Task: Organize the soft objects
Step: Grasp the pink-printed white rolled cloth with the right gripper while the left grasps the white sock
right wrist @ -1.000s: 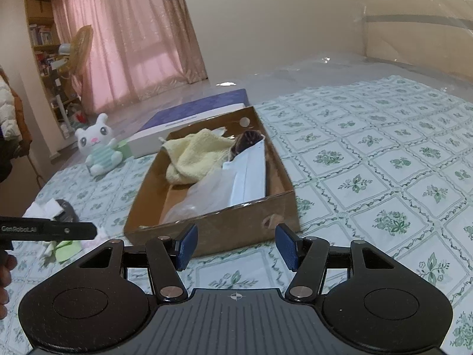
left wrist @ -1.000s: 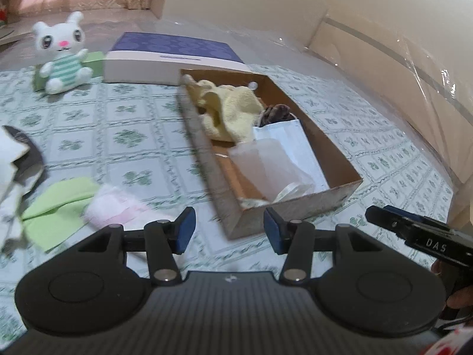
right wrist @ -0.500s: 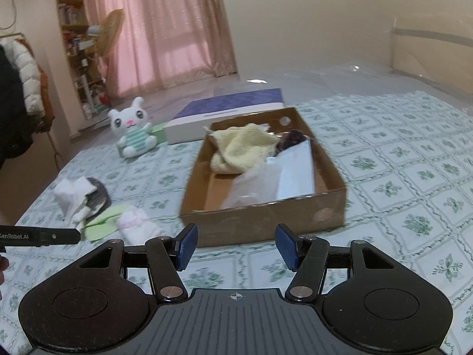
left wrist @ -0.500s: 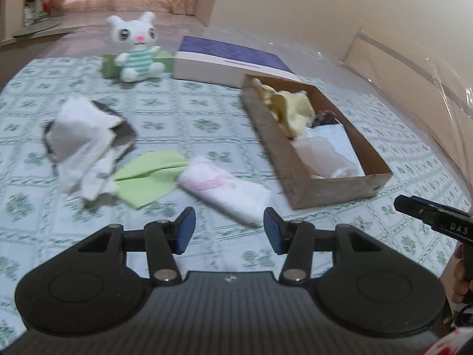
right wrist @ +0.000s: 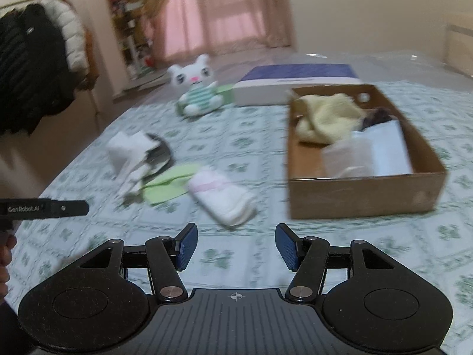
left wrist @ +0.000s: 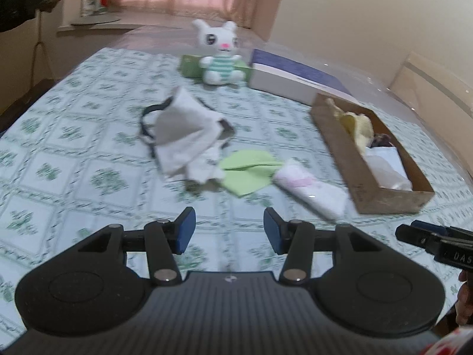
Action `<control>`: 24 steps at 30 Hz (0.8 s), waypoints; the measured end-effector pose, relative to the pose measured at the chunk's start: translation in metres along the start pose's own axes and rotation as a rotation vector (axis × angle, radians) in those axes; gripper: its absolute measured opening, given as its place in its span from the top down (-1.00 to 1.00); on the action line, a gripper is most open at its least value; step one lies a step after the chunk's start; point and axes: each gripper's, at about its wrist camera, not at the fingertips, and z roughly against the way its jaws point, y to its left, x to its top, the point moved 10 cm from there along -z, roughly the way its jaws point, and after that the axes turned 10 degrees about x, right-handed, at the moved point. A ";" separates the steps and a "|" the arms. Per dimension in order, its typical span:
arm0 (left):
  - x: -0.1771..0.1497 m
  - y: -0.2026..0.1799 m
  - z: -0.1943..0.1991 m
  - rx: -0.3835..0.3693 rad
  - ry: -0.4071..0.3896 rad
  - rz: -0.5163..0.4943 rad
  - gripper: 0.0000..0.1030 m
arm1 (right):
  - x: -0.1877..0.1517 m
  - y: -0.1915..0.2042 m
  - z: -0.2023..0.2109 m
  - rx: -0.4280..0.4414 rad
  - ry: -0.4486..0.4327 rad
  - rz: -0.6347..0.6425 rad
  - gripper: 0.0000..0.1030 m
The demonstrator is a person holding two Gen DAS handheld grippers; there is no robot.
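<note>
Both views have swung left from the cardboard box toward the loose pile, so I judge another pickup comes next. My left gripper and right gripper stand half open and empty. The rolled white cloth lies on the green-patterned sheet, near the box; pink curtains hang behind.

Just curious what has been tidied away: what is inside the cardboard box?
The box holds a yellow cloth, a clear bag over a white packet, and something dark, mostly covered and unidentifiable. The box floor under them is hidden.
</note>
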 end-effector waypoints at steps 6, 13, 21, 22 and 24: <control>-0.005 0.031 -0.002 0.049 0.003 0.033 0.09 | -0.002 0.022 -0.034 0.026 0.048 0.088 -0.15; -0.010 0.047 -0.011 0.073 0.022 0.064 0.09 | 0.002 0.018 -0.079 -0.022 0.124 0.181 -0.16; -0.015 0.051 -0.024 0.089 0.034 0.060 -0.06 | 0.010 0.006 -0.114 -0.062 0.168 0.275 -0.30; -0.015 0.051 -0.026 0.090 0.034 0.058 -0.07 | 0.011 0.006 -0.117 -0.060 0.176 0.281 -0.33; -0.015 0.049 -0.029 0.088 0.034 0.052 -0.08 | 0.015 0.004 -0.126 -0.066 0.186 0.308 -0.39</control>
